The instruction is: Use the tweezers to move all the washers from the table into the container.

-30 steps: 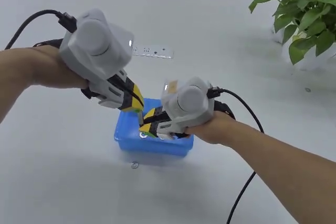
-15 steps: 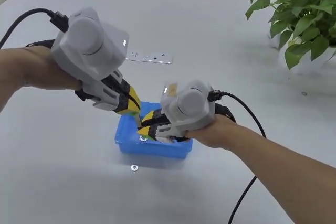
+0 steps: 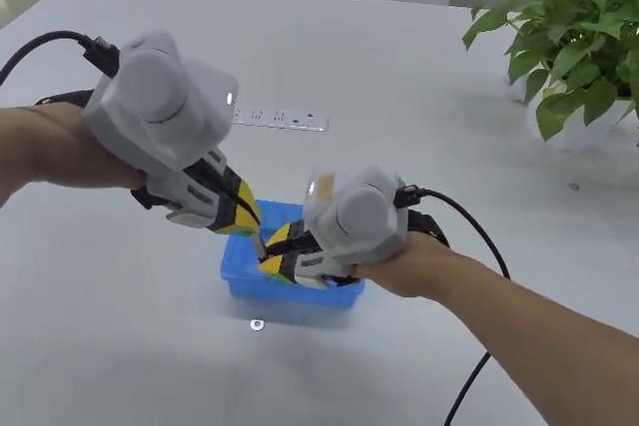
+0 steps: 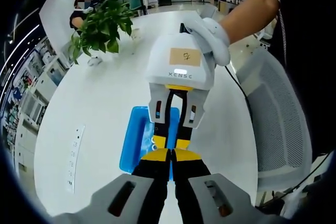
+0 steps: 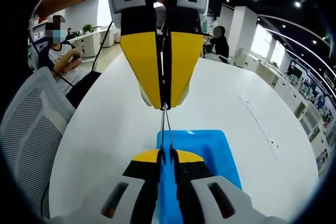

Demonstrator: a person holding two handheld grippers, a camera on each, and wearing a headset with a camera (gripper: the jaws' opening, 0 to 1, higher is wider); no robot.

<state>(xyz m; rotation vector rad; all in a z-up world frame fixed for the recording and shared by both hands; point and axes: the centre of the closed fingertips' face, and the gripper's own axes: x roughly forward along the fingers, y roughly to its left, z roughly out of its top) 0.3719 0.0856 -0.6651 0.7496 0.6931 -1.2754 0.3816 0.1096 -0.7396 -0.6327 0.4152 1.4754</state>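
Opposed gripper views and head view share container (image 3: 238, 281).

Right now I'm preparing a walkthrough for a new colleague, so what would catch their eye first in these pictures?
The left gripper and right gripper meet tip to tip over the blue container, both shut on thin tweezers. One small washer lies on the white table just on the near side of the container; a leafy plant stands far right.
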